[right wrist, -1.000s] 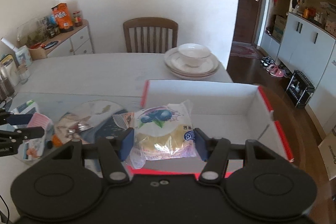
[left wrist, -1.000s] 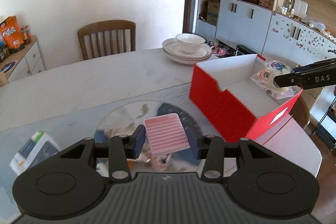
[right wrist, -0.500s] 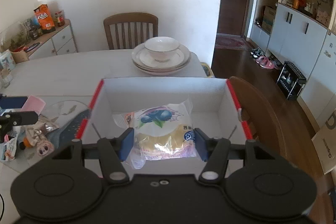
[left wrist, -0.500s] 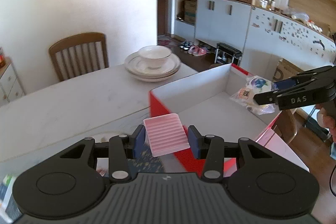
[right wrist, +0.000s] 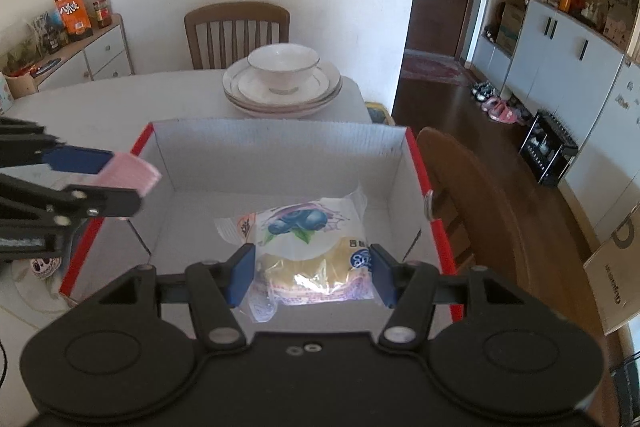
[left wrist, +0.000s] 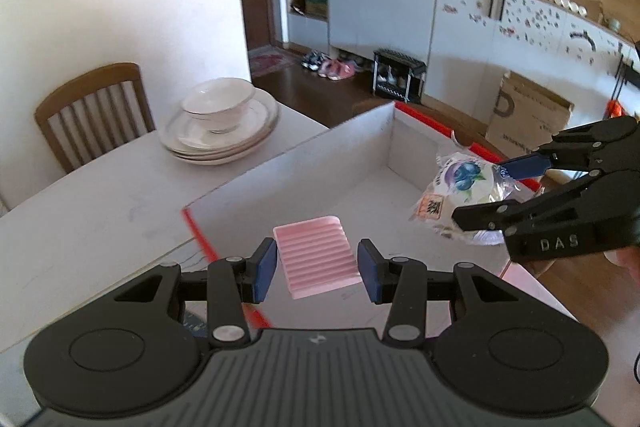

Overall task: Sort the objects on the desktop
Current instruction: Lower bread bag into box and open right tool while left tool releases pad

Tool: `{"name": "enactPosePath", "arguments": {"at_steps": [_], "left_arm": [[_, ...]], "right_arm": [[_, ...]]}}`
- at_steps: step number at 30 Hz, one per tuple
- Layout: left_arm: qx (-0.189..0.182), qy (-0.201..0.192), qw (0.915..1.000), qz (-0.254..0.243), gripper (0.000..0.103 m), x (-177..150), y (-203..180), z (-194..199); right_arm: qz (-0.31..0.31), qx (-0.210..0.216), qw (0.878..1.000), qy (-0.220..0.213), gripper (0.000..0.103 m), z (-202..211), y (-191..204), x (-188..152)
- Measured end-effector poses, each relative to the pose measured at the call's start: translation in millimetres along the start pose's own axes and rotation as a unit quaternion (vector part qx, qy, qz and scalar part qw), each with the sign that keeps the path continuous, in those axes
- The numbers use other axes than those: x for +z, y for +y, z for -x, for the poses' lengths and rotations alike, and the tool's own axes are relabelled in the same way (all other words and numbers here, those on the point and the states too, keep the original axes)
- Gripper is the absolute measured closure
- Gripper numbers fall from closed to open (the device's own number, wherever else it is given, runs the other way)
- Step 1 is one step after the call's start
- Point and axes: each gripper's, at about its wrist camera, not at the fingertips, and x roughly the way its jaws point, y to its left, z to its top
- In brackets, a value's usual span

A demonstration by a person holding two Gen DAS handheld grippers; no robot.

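Observation:
A pink ribbed tray (left wrist: 316, 255) hangs over the near-left part of an open box with red outside and white inside (left wrist: 300, 163). My left gripper (left wrist: 317, 275) is shut on that tray. From the right wrist view the left gripper (right wrist: 124, 183) and the pink tray (right wrist: 138, 173) reach in over the box's left wall (right wrist: 160, 163). My right gripper (right wrist: 312, 275) is shut on a clear blueberry bread packet (right wrist: 308, 227), held low inside the box. In the left wrist view the right gripper (left wrist: 480, 193) holds the packet (left wrist: 460, 183) near the right wall.
A bowl on stacked plates (right wrist: 284, 83) stands on the table behind the box, with a wooden chair (right wrist: 236, 31) beyond it. A second chair (right wrist: 472, 195) stands beside the box's right side. A cartoon snack packet (right wrist: 42, 265) lies left of the box. A cardboard carton (left wrist: 528, 119) sits on the floor.
My left gripper carried the pink tray from above the round glass mat across to over the box. My right gripper moved the bread packet forward and down into the box.

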Motion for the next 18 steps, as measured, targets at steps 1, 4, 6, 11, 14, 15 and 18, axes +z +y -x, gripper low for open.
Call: {"name": "enactPosePath", "arguments": {"at_steps": [1, 4, 6, 11, 14, 15, 18], "left_arm": [[-0.001, 0.004, 1.0000, -0.002, 0.060, 3, -2, -6], [-0.005, 0.022, 0.9997, -0.007, 0.060, 8, -4, -26], [-0.011, 0.041, 0.9991, -0.006, 0.060, 11, -4, -40], [-0.024, 0.091, 0.9956, -0.008, 0.060, 18, -4, -75], [-0.025, 0.113, 0.9932, -0.014, 0.060, 20, -4, -93], [-0.026, 0.118, 0.9925, -0.017, 0.060, 20, -5, -97], [-0.031, 0.138, 0.9898, -0.021, 0.060, 22, -6, -109]], "right_arm": [[0.001, 0.001, 1.000, 0.004, 0.043, -4, -1, 0], [0.008, 0.001, 1.000, 0.015, 0.043, -14, -1, -2], [0.012, 0.005, 1.000, 0.027, 0.043, -22, -2, -3], [0.029, 0.013, 0.998, 0.054, 0.043, -42, -2, -2], [0.036, 0.014, 0.997, 0.071, 0.043, -54, -3, -1], [0.040, 0.014, 0.996, 0.076, 0.043, -58, -2, -1], [0.052, 0.019, 0.994, 0.092, 0.043, -67, -2, 0]]}}
